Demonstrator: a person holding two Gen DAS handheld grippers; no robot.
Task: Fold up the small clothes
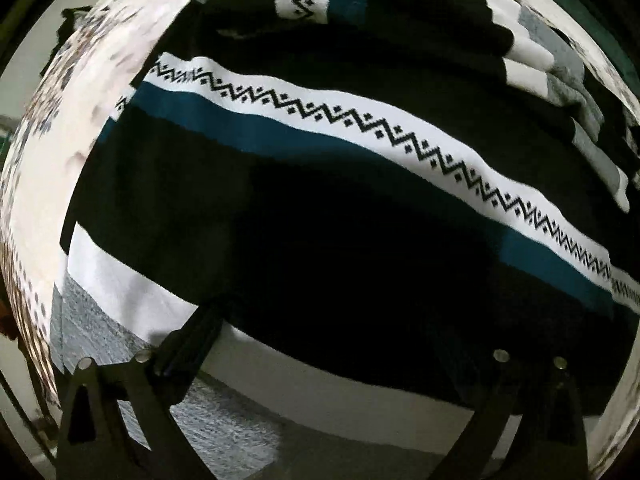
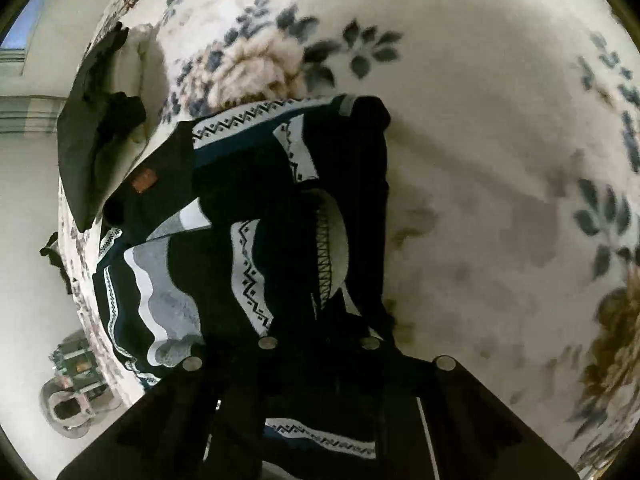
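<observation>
A black sweater (image 1: 320, 208) with white zigzag, teal and grey bands fills the left wrist view, spread flat. My left gripper (image 1: 352, 320) hangs close over its lower part with fingers (image 1: 200, 332) wide apart, open. In the right wrist view the same sweater (image 2: 256, 216) lies bunched on the floral bedspread (image 2: 500, 100), its neck opening (image 2: 334, 244) showing. My right gripper (image 2: 320, 340) is closed down on the sweater fabric, which passes between the fingers and under the camera.
A dark garment (image 2: 100, 136) lies on the bedspread at the left beyond the sweater. The bed edge falls away on the left, with floor and a bag (image 2: 68, 400) below. Bare bedspread stretches right of the sweater.
</observation>
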